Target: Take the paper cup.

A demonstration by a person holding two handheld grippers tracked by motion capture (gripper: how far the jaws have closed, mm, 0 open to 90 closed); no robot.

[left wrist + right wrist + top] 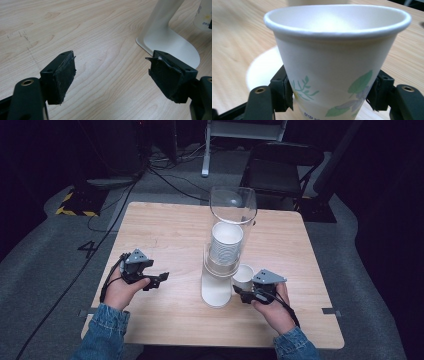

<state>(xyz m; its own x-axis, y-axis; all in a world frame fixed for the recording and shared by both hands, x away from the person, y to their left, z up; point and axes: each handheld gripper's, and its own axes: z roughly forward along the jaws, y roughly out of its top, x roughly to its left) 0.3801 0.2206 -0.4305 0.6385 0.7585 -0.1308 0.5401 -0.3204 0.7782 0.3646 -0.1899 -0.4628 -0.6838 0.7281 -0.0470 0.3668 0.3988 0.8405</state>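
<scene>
Right hand-held gripper (243,290) clamped on a paper cup (243,277), black pads pressing both sides of the lower wall, just above the floral print of green leaves and pale purple flowers. Cup upright, mouth open upward, sitting just to the right of the cup dispenser (220,265) near the front centre of the desk (165,230). Seen close in the right gripper view: paper cup (337,57) between the two jaws, rolled rim level, white dispenser foot behind it on the wood.

Left hand-held gripper (161,278) open, jaws spread wide with nothing between them, pointed toward the dispenser from the left side of the desk and well apart from it. In the left gripper view, worn black pads (65,75) hovering over bare wood grain, white base (172,43) of the dispenser ahead and to the right.

Dispenser made of a clear tube over a white stand, a stack of white cups (226,242) visible inside the tube. Denim sleeves (105,330) at the bottom of the high view. Dark folding chair (280,167) beyond the far edge of the desk.
</scene>
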